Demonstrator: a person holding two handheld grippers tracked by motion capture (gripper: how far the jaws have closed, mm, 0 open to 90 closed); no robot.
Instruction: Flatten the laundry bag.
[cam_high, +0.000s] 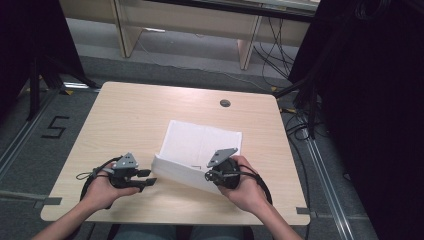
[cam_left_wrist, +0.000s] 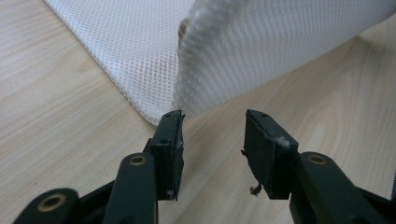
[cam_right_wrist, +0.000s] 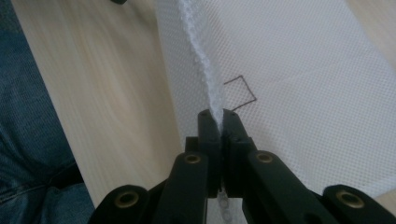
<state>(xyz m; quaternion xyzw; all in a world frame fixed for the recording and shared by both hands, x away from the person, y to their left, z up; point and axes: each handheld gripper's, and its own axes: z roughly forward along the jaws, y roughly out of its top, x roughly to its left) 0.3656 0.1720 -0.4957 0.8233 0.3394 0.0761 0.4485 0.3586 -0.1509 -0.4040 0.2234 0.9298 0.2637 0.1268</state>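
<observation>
Risk first: lifted fold of white mesh cloth (cam_high: 192, 160), draped over the near middle of the table (cam_high: 125, 115), could sag or slide back flat, left corner unheld. Left gripper (cam_left_wrist: 212, 123) parted, pads bare, cloth edge just beyond. Right gripper (cam_right_wrist: 218, 122) clamped tight on the raised hem.

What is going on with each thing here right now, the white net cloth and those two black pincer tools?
White mesh cloth: partly flat on the table, its near edge lifted and folded over.
Right gripper: shut on the cloth's edge, holding it up.
Left gripper: open, nothing between its jaws, its tips just short of the cloth's lifted corner.
Table: bears the cloth.
</observation>
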